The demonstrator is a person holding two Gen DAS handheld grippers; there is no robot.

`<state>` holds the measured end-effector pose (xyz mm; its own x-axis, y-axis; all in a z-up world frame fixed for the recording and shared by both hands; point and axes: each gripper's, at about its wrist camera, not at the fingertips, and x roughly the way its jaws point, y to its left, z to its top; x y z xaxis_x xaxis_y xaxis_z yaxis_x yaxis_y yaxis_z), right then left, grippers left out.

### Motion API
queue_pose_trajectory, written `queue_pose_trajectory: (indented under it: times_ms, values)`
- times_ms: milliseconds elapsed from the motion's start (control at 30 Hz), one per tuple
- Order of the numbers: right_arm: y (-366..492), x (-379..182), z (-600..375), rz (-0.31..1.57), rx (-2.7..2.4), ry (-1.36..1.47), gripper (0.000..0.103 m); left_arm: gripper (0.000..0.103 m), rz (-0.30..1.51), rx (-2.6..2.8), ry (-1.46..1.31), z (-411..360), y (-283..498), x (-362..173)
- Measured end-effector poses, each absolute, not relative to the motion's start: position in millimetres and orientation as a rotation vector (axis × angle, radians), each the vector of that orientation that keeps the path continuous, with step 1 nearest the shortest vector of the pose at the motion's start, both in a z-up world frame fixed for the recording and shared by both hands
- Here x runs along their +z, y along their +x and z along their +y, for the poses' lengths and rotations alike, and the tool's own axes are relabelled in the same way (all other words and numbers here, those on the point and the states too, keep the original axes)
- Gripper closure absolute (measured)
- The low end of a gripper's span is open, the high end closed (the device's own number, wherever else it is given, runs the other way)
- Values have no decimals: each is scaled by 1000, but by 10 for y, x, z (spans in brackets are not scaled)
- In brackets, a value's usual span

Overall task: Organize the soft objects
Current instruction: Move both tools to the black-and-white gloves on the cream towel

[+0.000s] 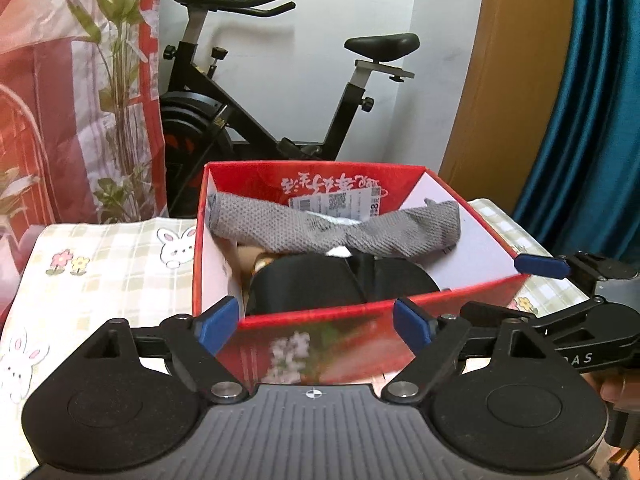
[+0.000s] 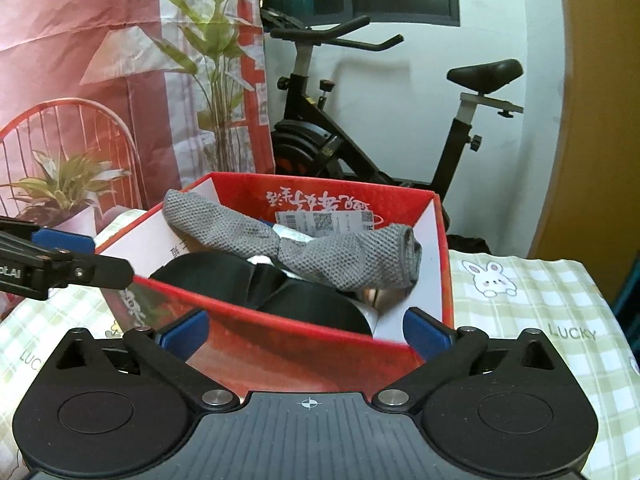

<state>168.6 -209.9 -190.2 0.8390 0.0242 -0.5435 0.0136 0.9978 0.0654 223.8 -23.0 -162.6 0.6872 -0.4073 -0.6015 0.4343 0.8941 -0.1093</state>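
Grey knit cloth [image 1: 336,232], red box [image 1: 320,332]

Grey knitted cloth [image 1: 332,230] and black fabric [image 1: 320,284] hide most of the red box [image 1: 320,332] contents; a tan item [image 1: 250,258] beneath stays unidentifiable; the near wall's print is blurred.

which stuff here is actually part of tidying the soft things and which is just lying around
Part of the job:
red box
grey knitted cloth draped inside it
black soft item beneath
left gripper and right gripper, both open

Just lying about:
exercise bike
bunny tablecloth
printed backdrop
blue curtain
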Motion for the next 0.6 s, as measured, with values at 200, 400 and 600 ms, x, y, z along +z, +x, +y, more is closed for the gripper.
queue_pose_trajectory:
  times_ms: [200,400,600]
  values:
    - [1437,-1957,-2041,543,5,65,0,17,680,-438,26,-183,2003,-1708]
    - [1242,-2102,-2042,539,-7,107,1,18,709,-452,-9,-172,1801,-1867]
    - [1108,-2407,-1980,604,2,137,25,53,798,-471,-34,-202,1737,-2182]
